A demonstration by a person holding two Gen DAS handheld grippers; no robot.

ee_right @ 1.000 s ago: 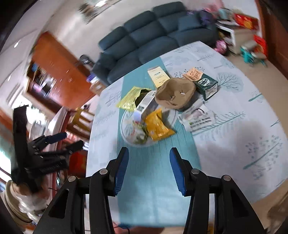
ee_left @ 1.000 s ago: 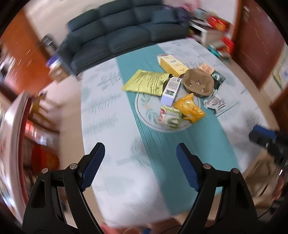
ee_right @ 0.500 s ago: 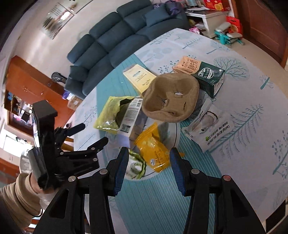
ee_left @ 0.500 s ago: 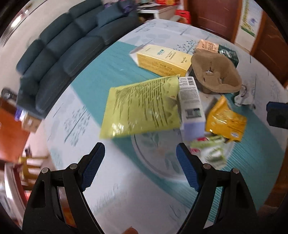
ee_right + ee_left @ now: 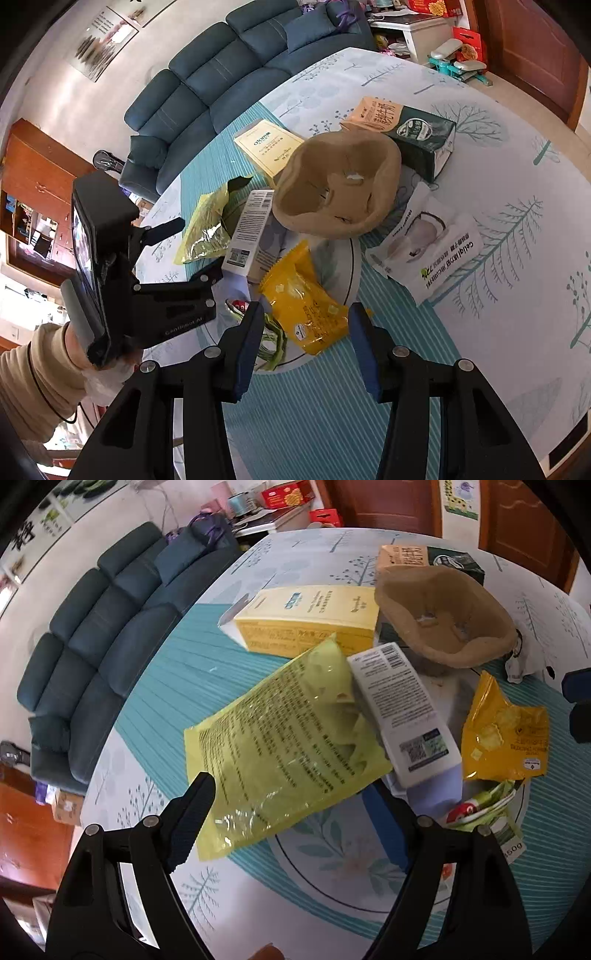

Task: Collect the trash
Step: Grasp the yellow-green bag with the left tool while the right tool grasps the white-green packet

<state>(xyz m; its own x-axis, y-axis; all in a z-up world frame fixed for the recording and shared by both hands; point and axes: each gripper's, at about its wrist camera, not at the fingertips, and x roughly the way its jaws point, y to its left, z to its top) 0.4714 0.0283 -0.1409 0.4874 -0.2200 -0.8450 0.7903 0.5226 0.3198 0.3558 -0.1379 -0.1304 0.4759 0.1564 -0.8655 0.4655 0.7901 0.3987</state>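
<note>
Across the middle of both wrist views, about eight pieces of trash are lying bunched on the table: three boxes, four wrappers, one brown pulp tray. Crinkled and glossy, the yellow-green bag is sitting between the gaping fingers of the left gripper, ungripped. Lower centre, the right gripper is hanging half-open and empty over the orange packet, with bare cloth spreading toward the right edge.

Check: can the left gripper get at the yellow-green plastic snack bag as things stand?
Probably yes. The left gripper stands open with the yellow-green plastic snack bag already between its fingers, topmost there, nothing over it. Its far edge only overlaps the white rectangular carton.
</note>
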